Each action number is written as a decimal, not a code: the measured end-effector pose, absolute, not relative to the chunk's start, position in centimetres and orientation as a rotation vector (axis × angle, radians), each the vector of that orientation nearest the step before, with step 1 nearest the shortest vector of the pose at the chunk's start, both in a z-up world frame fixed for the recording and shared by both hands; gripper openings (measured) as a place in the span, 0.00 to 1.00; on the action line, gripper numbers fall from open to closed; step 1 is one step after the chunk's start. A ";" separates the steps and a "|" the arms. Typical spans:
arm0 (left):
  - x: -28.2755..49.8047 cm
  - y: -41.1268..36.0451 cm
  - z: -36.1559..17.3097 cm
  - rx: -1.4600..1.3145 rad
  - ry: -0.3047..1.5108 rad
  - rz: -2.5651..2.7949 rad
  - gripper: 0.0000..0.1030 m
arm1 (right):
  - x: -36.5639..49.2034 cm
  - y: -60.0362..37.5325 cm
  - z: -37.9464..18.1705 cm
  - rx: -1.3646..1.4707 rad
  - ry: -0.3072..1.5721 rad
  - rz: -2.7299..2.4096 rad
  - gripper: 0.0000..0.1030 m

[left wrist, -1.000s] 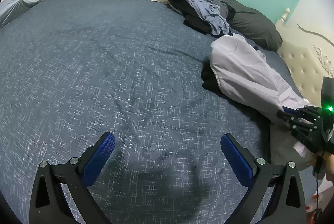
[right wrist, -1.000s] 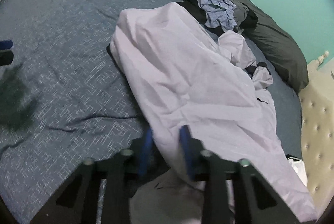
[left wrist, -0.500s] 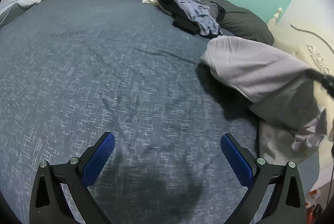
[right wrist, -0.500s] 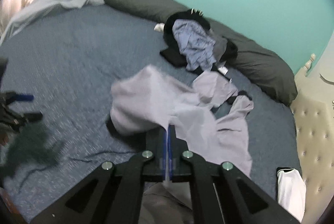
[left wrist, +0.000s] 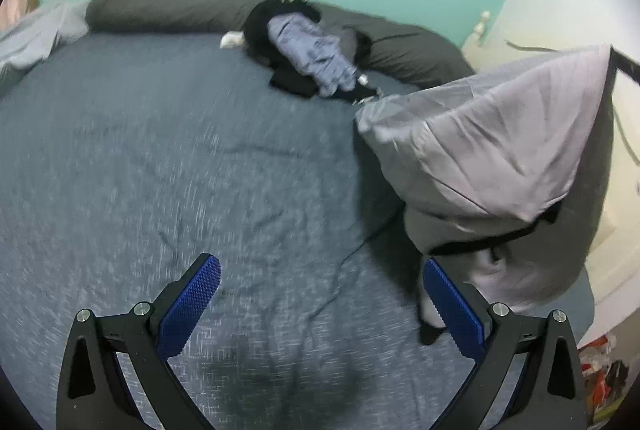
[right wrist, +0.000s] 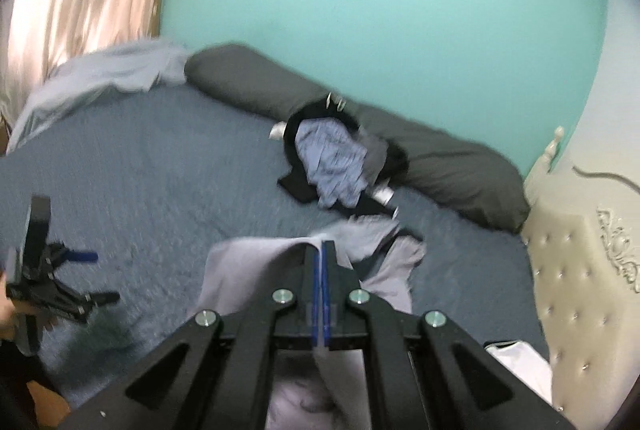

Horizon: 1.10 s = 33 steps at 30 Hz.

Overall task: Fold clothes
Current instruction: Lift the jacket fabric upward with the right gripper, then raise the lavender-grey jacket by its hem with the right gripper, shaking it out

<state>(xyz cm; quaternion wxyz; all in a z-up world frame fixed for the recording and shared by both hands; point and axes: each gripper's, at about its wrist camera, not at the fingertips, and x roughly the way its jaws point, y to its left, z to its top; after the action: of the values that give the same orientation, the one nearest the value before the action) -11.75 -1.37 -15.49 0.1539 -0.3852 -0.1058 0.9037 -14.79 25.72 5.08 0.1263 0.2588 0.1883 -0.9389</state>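
Observation:
A pale lilac-grey garment (left wrist: 500, 157) hangs in the air at the right of the left wrist view, lifted off the blue bed cover (left wrist: 160, 169). My right gripper (right wrist: 321, 250) is shut on its edge, and the cloth (right wrist: 256, 262) drapes down to both sides of the fingers. My left gripper (left wrist: 320, 294) is open and empty low over the bed, left of the garment; it also shows at the left of the right wrist view (right wrist: 60, 278).
A pile of dark and blue-striped clothes (left wrist: 308, 57) lies against the long grey pillow (left wrist: 168, 1) at the turquoise wall. A cream tufted headboard (right wrist: 580, 270) stands at the right. A light grey sheet (right wrist: 104, 77) is bunched at the far left.
My right gripper has closed on the lilac garment and lifted it high off the bed. The left gripper stayed open and hardly moved.

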 end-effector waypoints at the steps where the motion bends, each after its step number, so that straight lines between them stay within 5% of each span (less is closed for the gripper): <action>1: -11.4 -1.2 -14.4 -1.083 -0.297 2.589 1.00 | -14.4 25.7 6.4 0.731 0.543 -2.738 0.01; 10: -8.4 -1.2 -6.9 -0.940 -0.260 2.612 1.00 | -10.6 25.4 17.9 0.529 0.492 -2.769 0.01; 19: -6.4 -1.5 -7.0 -0.960 -0.240 2.567 1.00 | -11.1 24.7 16.8 0.616 0.387 -2.709 0.01; 33: -8.8 0.7 -16.5 -1.130 -0.163 2.444 1.00 | -18.8 27.6 1.1 0.984 0.229 -2.657 0.01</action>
<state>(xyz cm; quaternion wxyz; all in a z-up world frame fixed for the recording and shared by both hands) -8.84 0.74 -16.55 0.2204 -0.4087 -0.0591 0.8837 -18.76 27.60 1.14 0.1489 0.3423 0.0795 -0.9243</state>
